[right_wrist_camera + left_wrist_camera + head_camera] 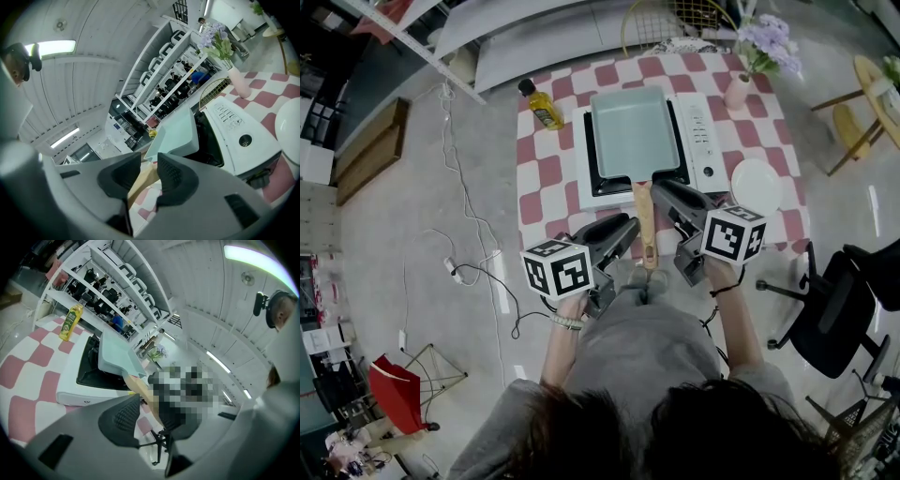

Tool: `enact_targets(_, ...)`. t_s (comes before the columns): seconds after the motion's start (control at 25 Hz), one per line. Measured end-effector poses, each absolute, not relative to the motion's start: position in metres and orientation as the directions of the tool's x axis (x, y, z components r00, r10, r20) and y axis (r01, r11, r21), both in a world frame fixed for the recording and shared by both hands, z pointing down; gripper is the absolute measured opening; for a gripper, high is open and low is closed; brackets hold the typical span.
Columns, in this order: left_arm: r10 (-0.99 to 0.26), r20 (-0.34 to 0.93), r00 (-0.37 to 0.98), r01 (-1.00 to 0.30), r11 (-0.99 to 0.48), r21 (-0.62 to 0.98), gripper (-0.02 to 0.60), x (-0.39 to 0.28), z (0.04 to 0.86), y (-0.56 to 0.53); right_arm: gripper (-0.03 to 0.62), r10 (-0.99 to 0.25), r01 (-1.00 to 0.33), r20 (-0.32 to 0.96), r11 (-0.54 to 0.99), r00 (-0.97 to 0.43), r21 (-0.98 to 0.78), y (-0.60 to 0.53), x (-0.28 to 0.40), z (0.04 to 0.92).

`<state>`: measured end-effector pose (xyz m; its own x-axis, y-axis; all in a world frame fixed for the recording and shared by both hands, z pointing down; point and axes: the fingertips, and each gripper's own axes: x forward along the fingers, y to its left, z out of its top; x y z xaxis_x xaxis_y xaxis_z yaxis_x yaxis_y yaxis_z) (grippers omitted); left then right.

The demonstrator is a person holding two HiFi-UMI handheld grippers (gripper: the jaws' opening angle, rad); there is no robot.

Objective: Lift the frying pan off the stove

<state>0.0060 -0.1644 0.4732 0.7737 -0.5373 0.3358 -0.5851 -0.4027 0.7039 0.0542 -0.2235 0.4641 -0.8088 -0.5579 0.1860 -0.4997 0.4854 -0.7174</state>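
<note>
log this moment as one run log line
frying pan: on stove, not lifted | left gripper: open, beside handle | right gripper: open, beside handle

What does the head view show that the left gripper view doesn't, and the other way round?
Only the head view: the round white plate. Only the left gripper view: the white panelled ceiling and its bright light strip. Both: the pale green rectangular frying pan on the white stove, and the yellow oil bottle.
</note>
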Motion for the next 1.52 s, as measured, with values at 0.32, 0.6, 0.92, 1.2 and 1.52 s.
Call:
enact_targets(0.32, -0.494, 0.318, 0.809, -0.534, -0.392, 0.749, 0.169, 0.017, 0.477, -0.162, 0.157, -0.536, -0.464, 0.183, 0.453, -0.824, -0.761, -0.226, 0.05, 0.47)
enact_targets(0.6, -0.454, 0.298, 0.84, -0.483, -0.372, 0.793, 0.199, 0.028, 0.481, -0.161, 0.207, -0.512, -0.433, 0.186, 0.418, -0.839, -0.799, -0.228, 0.047, 0.476)
enact_targets(0.92, -0.418, 0.272, 0.867, -0.432, -0.355, 0.829, 0.221, 0.037, 0.485, -0.16, 0.233, -0.469, -0.355, 0.16, 0.364, -0.869, -0.861, -0.226, 0.038, 0.482)
enact_targets(1.2, -0.385, 0.275, 0.881, -0.417, -0.356, 0.836, 0.221, 0.04, 0.487, -0.161, 0.244, -0.448, -0.339, 0.173, 0.323, -0.877, -0.884, -0.228, 0.034, 0.488)
enact_targets(1.52, -0.346, 0.261, 0.901, -0.382, -0.351, 0.855, 0.219, 0.047, 0.488, -0.16, 0.244, -0.415, -0.312, 0.179, 0.28, -0.892, -0.908, -0.229, 0.029, 0.495)
